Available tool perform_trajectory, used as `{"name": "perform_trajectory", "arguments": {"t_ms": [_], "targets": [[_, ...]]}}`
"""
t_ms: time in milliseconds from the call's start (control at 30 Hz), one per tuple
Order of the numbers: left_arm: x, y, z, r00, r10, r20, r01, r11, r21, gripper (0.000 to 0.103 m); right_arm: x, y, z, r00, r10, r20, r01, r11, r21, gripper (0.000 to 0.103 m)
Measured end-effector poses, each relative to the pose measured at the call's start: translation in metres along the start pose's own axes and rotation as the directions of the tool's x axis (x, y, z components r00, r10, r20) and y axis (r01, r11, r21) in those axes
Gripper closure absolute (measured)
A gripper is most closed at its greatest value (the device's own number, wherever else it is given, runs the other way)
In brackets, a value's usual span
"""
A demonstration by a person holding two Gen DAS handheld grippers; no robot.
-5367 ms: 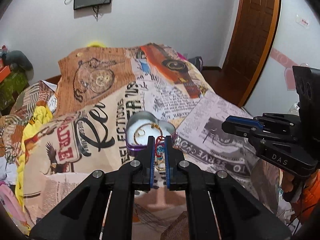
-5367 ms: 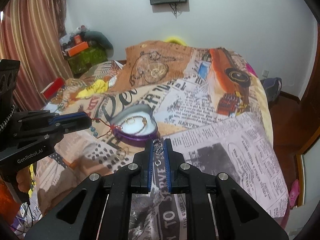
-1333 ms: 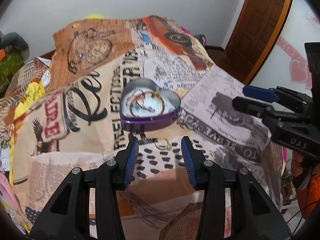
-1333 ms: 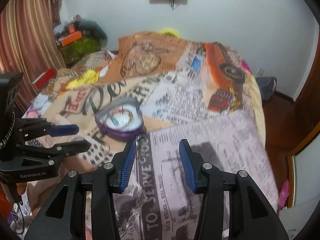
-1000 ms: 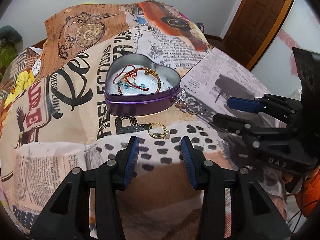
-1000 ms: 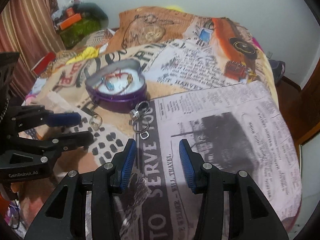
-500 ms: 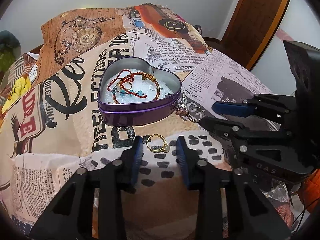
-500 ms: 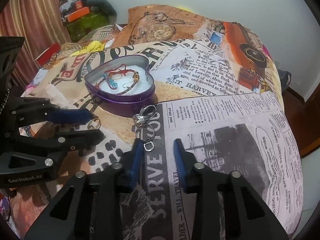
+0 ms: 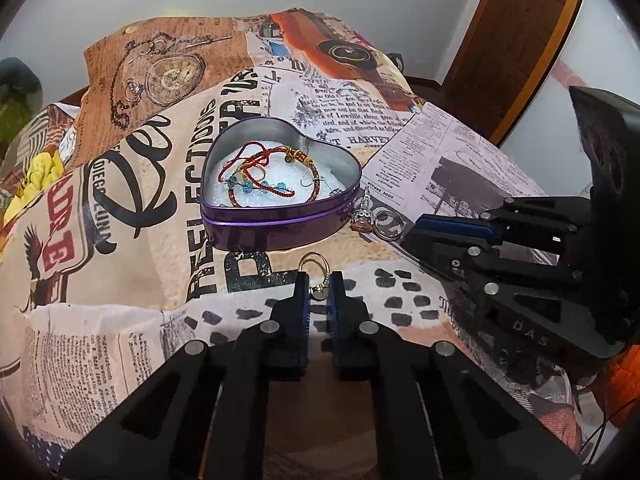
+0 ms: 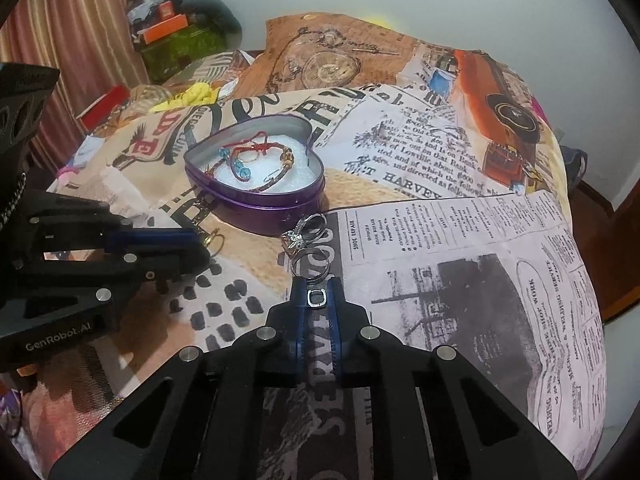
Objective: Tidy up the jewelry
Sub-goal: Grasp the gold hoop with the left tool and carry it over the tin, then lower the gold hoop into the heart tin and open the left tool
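Both jaws having just closed, my left gripper (image 9: 319, 289) pinches the gold ring (image 9: 314, 265), my right gripper (image 10: 319, 298) the silver ring (image 10: 317, 298); next, lifting both into the tin (image 9: 276, 227).

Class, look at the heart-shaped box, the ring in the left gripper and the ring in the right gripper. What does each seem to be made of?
Heart-shaped box: likely tin, glossy purple outside, bare silvery inside.
Gold ring in the left gripper: yellow, shiny, probably gold-coloured metal.
Silver ring in the right gripper: bright, polished, probably steel or silver; cannot tell which.
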State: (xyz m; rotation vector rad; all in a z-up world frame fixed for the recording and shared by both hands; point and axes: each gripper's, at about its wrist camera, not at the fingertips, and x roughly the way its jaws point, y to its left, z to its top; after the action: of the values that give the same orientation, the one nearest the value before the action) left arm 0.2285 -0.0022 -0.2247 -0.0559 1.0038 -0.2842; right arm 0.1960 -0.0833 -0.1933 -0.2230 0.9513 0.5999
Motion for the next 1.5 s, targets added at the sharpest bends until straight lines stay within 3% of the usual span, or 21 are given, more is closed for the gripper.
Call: {"name": "perform_trajectory", "arguments": {"t_ms": [333, 867, 1500], "targets": [[-0.012, -0.002, -0.001, 1.000, 0.022, 0.021, -0.022, 1.000, 0.000, 0.096, -0.023, -0.003, 0.005, 0.998, -0.017, 0.057, 0.015, 1.000, 0.026, 0.094], [-0.064, 0.015, 0.021, 0.984, 0.074, 0.164, -0.070, 0.997, -0.030, 0.096, -0.060, -0.010, 0.028, 0.983, -0.041, 0.179, 0.032, 0.998, 0.052, 0.094], [-0.054, 0.027, 0.042, 0.978, 0.065, 0.197, -0.060, 0.998, -0.030, 0.096, -0.039, 0.010, 0.056, 0.978, 0.027, 0.208, -0.032, 0.999, 0.019, 0.094]]}}
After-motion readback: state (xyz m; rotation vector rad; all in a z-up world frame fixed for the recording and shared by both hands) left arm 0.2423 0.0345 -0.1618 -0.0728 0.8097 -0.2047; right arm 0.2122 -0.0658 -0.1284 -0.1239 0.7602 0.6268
